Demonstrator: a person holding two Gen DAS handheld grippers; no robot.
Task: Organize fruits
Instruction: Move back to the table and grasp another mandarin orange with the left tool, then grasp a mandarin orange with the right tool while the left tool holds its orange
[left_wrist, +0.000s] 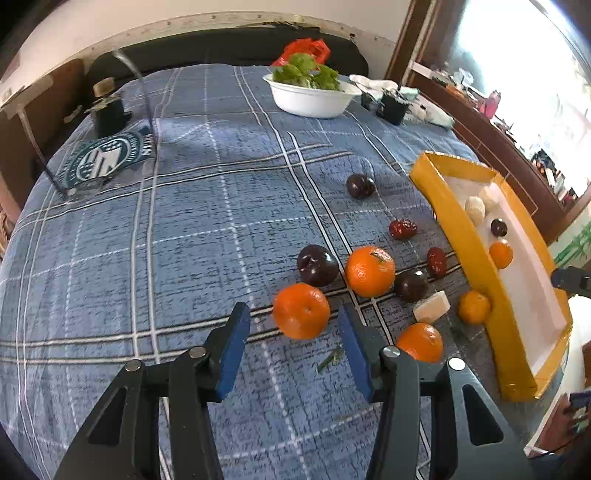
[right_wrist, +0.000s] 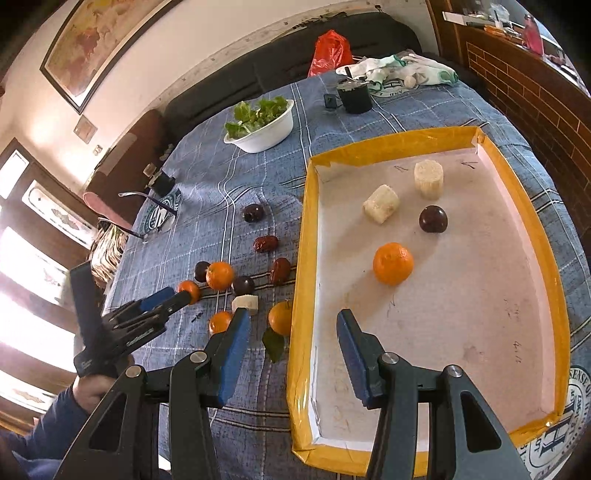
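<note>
Closing in on the nearest orange (left_wrist: 301, 311) with the left gripper (left_wrist: 291, 347), jaws apart and nothing clamped yet, fruit sitting just ahead of the blue pads at lower centre of the left wrist view. Right gripper (right_wrist: 291, 350) also apart and empty, straddling the near wall of the yellow-rimmed tray (right_wrist: 303, 258), right half of its frame. Already in the tray: one orange, one dark plum, two pale chunks. Rest of the fruit scattered on the blue plaid table (left_wrist: 147, 240) left of the tray.

Could go wrong: round orange rolling off a sideways nudge, bumping the plum (left_wrist: 317, 265) right behind it. Right gripper catching the tray wall, maybe shoving it.

Hard to tell: actual pad-to-orange gap, fisheye squashes depth. Pale chunks not identifiable. Far right of the tray cut off in the left wrist view.
</note>
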